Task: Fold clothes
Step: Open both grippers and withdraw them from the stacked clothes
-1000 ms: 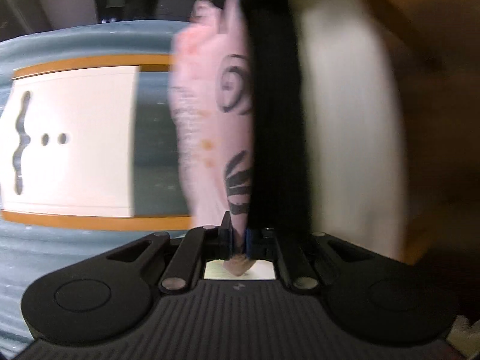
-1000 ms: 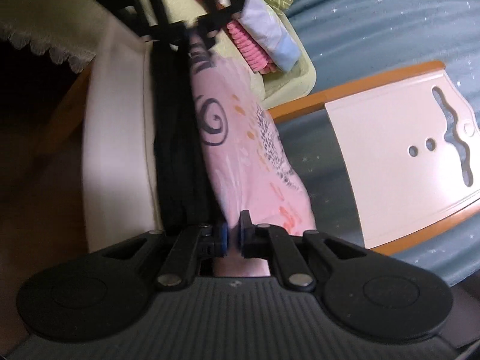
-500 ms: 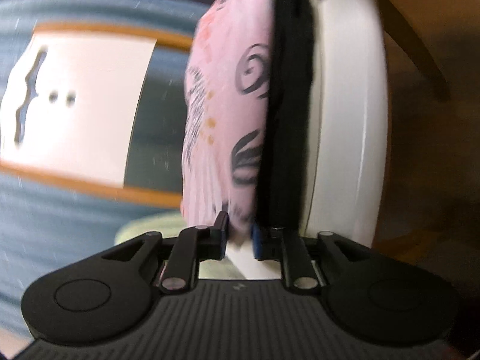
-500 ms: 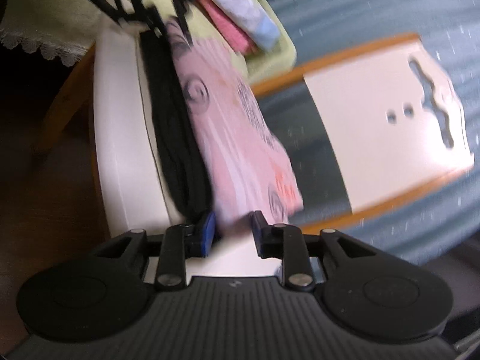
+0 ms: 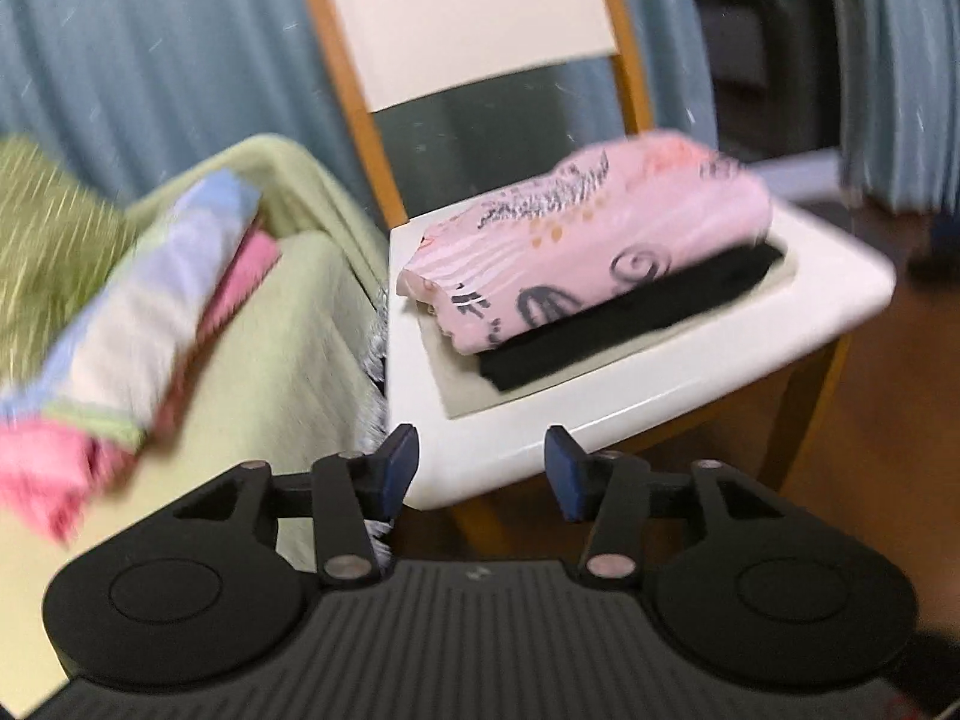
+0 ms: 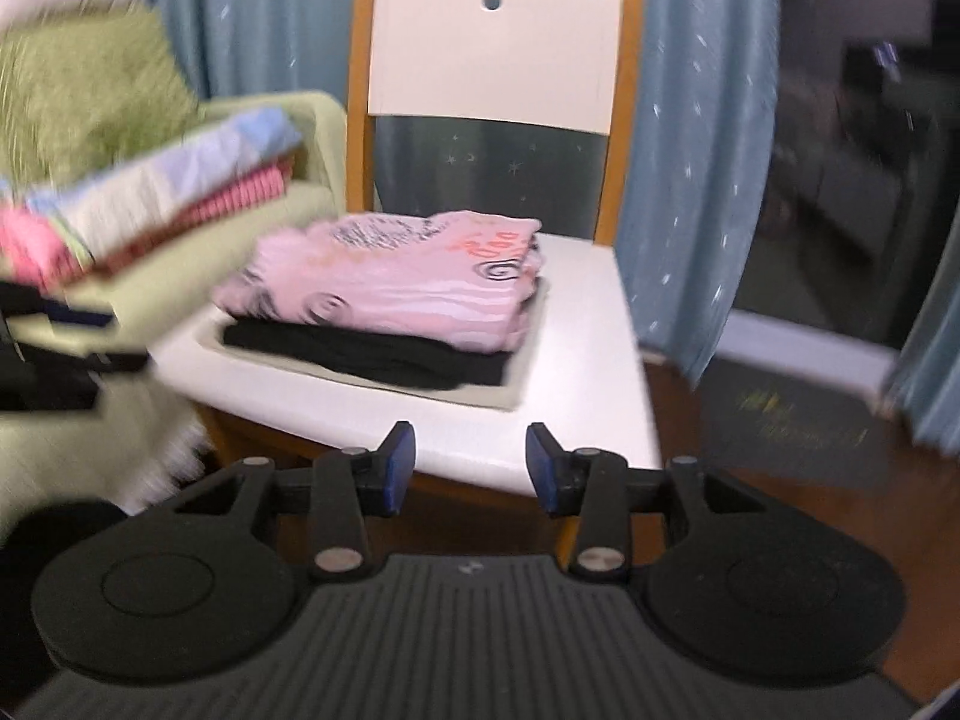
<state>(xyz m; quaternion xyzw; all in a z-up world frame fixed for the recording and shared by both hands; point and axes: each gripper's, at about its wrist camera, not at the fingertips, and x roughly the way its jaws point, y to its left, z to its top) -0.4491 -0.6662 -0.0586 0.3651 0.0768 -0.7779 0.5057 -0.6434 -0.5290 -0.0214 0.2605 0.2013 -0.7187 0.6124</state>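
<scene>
On the chair (image 6: pixel 576 324), your fingers are opening, both pairs wide and empty; the pink garment (image 6: pixel 390 294) is overhanging the black one (image 6: pixel 372 354) and could slide.

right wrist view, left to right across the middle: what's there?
Stack of folded clothes on the green cover → pink patterned garment on top of the black garment, on the white chair seat → blue curtain → dark window.

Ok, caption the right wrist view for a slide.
Open right gripper before a folded pink garment stacked on a black one on a white chair.
</scene>
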